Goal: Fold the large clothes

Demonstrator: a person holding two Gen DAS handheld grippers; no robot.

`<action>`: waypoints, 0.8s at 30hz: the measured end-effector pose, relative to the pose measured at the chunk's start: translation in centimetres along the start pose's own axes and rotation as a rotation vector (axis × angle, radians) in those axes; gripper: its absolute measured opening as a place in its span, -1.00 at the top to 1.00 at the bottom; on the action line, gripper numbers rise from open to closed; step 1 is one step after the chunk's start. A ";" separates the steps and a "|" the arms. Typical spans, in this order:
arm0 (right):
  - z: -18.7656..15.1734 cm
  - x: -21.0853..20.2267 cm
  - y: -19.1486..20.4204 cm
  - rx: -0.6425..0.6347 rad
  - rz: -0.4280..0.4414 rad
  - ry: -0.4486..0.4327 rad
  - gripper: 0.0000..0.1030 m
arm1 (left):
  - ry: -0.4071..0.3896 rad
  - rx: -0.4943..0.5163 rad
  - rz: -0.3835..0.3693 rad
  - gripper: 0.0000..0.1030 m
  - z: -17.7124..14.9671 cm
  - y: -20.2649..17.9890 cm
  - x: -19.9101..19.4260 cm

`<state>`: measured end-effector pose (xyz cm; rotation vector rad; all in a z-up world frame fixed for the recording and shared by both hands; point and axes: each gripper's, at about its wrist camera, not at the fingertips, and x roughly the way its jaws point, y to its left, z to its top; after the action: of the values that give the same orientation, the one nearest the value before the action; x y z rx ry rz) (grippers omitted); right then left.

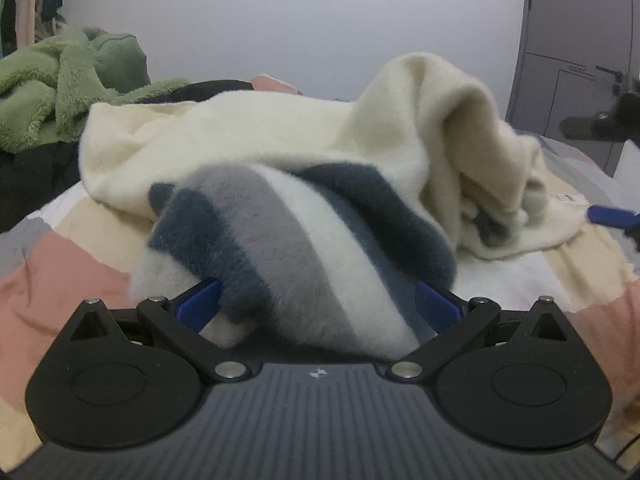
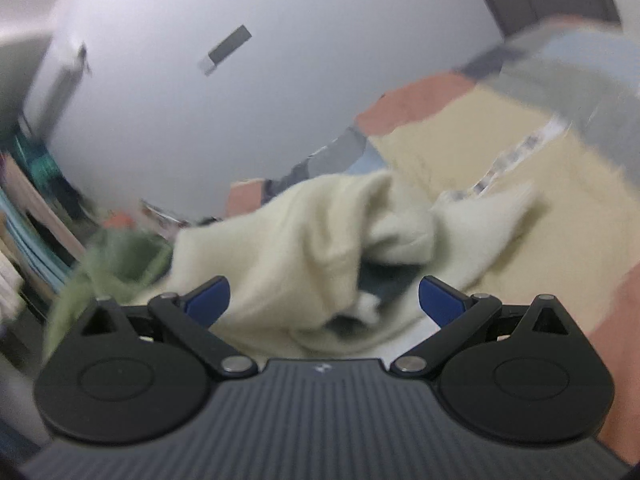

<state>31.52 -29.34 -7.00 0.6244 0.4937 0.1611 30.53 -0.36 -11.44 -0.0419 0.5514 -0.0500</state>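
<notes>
A fluffy cream sweater (image 1: 248,136) with grey and navy stripes lies crumpled on the bed. Its striped part (image 1: 280,240) bulges up between the blue fingers (image 1: 200,300) of my left gripper (image 1: 318,300), whose jaws stand wide apart and open around the bunched cloth. In the blurred, tilted right wrist view the same sweater (image 2: 296,232) lies just ahead of my right gripper (image 2: 324,296), which is open with cream cloth showing between its fingers (image 2: 440,300). A blue fingertip of the right gripper (image 1: 612,216) shows at the right edge of the left wrist view, beside the sweater's far corner.
The bed cover (image 1: 60,264) is a patchwork of pink, beige, white and grey. A green fleece garment (image 1: 60,84) and a black one (image 1: 32,176) are piled at the back left. A grey door (image 1: 580,40) stands at the right. Hanging clothes (image 2: 24,208) fill the left side.
</notes>
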 end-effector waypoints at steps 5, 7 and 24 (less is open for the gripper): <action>-0.6 4.9 -2.8 0.032 0.056 0.069 -0.89 | -0.029 -0.020 0.027 -0.99 -0.4 0.5 1.8; -0.7 6.1 -3.8 0.084 0.105 0.080 -0.76 | -0.036 -0.049 0.032 -0.99 -0.5 0.9 2.5; -0.4 2.6 -0.7 -0.122 0.234 0.025 0.80 | -0.101 -0.317 0.027 0.36 1.9 6.3 -1.6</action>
<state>33.63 -28.93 -8.71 0.5602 0.4307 0.4176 30.37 6.04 -9.36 -0.3439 0.4549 0.0663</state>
